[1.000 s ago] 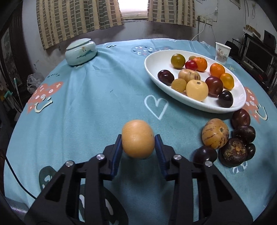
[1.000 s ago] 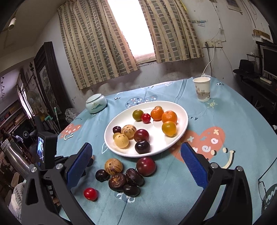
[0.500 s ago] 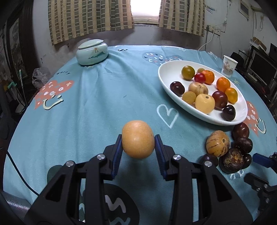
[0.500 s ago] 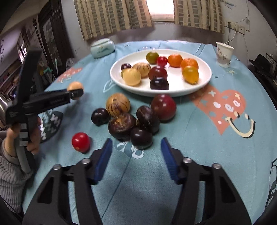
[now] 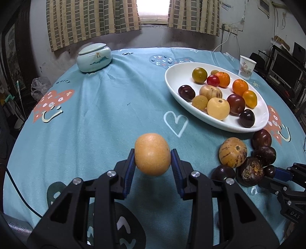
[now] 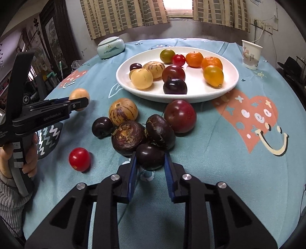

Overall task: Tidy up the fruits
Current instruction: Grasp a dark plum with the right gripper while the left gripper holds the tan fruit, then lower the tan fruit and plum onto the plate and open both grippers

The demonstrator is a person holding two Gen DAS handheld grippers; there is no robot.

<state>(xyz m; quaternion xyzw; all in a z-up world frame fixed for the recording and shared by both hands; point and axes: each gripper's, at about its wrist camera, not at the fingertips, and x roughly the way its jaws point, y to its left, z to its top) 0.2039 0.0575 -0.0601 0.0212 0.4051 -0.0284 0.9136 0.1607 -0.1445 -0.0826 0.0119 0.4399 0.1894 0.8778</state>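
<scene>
Two hand-held grippers level, each around fruit

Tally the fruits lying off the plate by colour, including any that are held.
Dark purple plums: 2
Dark red plum: 1
Brown rough fruits: 2
Striped yellow fruit: 1
Red tomato: 1
Tan fruit: 1
Total: 8

dim room | blown-out window (image 5: 154, 9) backlight | soft shadows | sharp centre | fisheye-bent, vignetted edges
</scene>
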